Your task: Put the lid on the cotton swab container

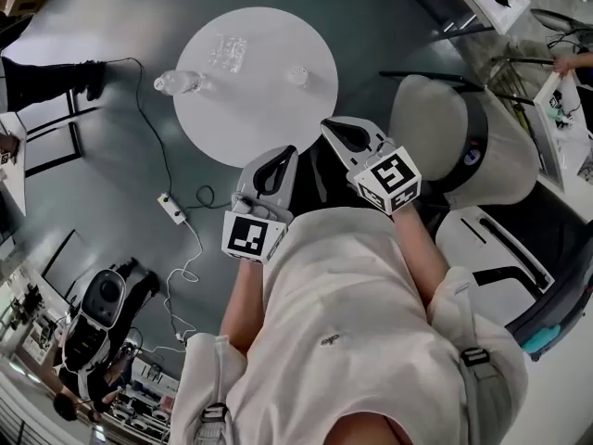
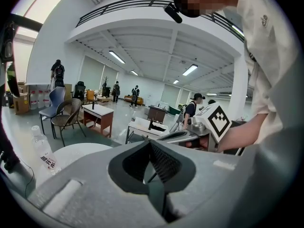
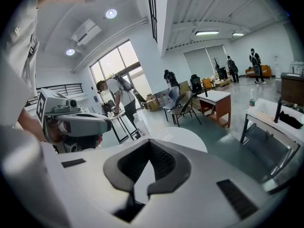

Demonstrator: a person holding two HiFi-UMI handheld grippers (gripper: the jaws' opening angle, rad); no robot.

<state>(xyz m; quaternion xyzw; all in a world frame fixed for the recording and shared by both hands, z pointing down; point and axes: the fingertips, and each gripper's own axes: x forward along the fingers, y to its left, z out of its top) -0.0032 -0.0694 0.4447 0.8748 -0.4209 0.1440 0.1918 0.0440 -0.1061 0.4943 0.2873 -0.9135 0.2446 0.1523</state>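
Left gripper and right gripper side by side close to the body, at the near edge of the round white table in the head view. Jaws of each pressed together, nothing between them.

Far out on that table, left of centre: clear plastic cotton swab container. To its right and well apart: small round pale lid, or seemingly so. Clear plastic water bottle lying at the left edge.

Probably very light, thin, stiff plastic, slick on the tabletop and prone to skate or tip when nudged. Best pinched across the lid's rim, other tool steadying the container's side wall low down. Gentle squeeze only, given thin walls apt to flex.

Too small and glary to confirm swabs inside, or the lid's facing, up or down. Both hidden in the gripper views behind the grey tool bodies; only the bottle and a slice of tabletop showing there.
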